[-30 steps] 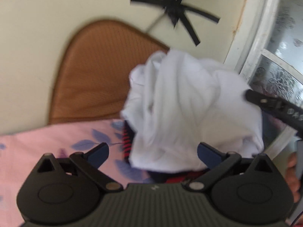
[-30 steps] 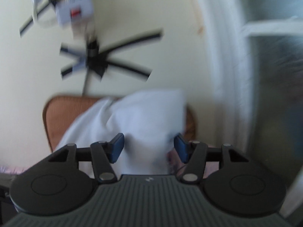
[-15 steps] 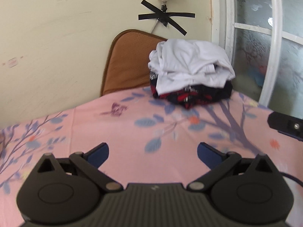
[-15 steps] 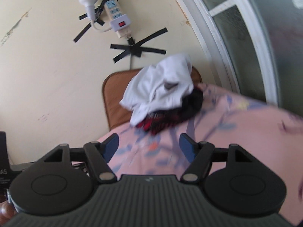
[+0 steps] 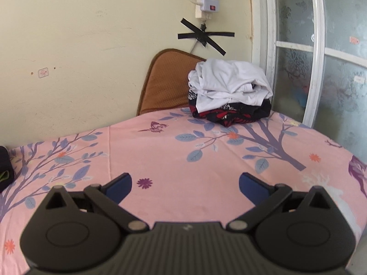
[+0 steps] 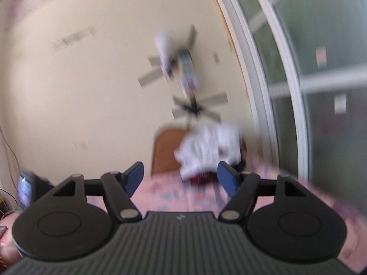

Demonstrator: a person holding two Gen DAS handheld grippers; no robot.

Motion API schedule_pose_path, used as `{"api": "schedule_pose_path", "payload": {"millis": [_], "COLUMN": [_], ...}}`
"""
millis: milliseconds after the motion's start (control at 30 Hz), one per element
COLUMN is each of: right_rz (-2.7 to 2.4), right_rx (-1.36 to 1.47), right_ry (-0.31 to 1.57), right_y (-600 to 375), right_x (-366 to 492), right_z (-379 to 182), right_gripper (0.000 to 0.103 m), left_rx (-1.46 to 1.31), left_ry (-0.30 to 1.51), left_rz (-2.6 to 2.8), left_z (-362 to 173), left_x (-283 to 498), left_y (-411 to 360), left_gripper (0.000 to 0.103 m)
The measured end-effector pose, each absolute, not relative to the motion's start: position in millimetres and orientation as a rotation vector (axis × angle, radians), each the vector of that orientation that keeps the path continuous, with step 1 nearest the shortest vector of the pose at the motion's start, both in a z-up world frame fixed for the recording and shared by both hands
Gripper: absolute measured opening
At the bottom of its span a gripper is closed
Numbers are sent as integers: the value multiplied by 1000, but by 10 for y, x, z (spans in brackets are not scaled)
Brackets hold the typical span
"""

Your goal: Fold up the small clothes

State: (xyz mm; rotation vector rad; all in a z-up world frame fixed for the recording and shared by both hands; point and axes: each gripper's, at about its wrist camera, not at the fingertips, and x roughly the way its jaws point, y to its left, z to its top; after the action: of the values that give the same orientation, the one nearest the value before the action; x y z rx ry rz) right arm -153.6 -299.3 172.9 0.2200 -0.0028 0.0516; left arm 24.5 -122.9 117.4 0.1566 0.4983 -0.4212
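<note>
Pink floral sheet (image 5: 183, 142) covers the bed. Clothes pile (image 5: 229, 91), white over dark red-patterned, sits at the far corner against a brown cushion (image 5: 165, 84), beside the window (image 5: 321, 68). Left gripper (image 5: 185, 184) jaws released, empty. Right gripper (image 6: 180, 178) jaws opening, nothing between.

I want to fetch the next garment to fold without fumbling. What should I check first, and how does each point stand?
1. Left gripper empty, fingers apart: ok.
2. Right gripper empty: ok, nothing between its fingers, and its jaws are opening.
3. White garment resting on the dark red-patterned garment in the far corner, not slipping: ok.
4. Bare pink sheet ahead of the left gripper for folding: ok.
5. Next garment to fold located: cannot tell; only a dark item shows at the left edge.
6. Right wrist view sharp enough to aim: not ok, blurred.
</note>
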Motion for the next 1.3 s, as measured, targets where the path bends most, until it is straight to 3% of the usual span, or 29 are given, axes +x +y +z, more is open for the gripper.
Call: {"api": "schedule_pose_path", "payload": {"millis": [67,167,467,633,867,1300], "right_rz": [107,122,-81,-108,-68,-84], "right_rx": [236,233,297,317,481,442], "right_ry": [-64,-51,308,425,419,436], "right_y": [-3008,-2960,-2895,-2959,-3156,-3090], "right_x": [-1658,-1531,-456,-196,-240,-218], "right_z": [1849,1769,607,236,161,182], "right_gripper": [84,85,85,85,85,87], "left_rx": [150,150,187,201,266,240], "left_ry": [497,524,584,620,603,642], "left_rz": [-413,-394,-341,-327,-319,-295], "left_z": [1157,1080,699,556,521,511], "left_x": [251,303,484,555,496,568], "left_y": [-1204,-1214,-1290,-1332,-1420,-1372], "left_gripper": [103,103,103,103,103,103]}}
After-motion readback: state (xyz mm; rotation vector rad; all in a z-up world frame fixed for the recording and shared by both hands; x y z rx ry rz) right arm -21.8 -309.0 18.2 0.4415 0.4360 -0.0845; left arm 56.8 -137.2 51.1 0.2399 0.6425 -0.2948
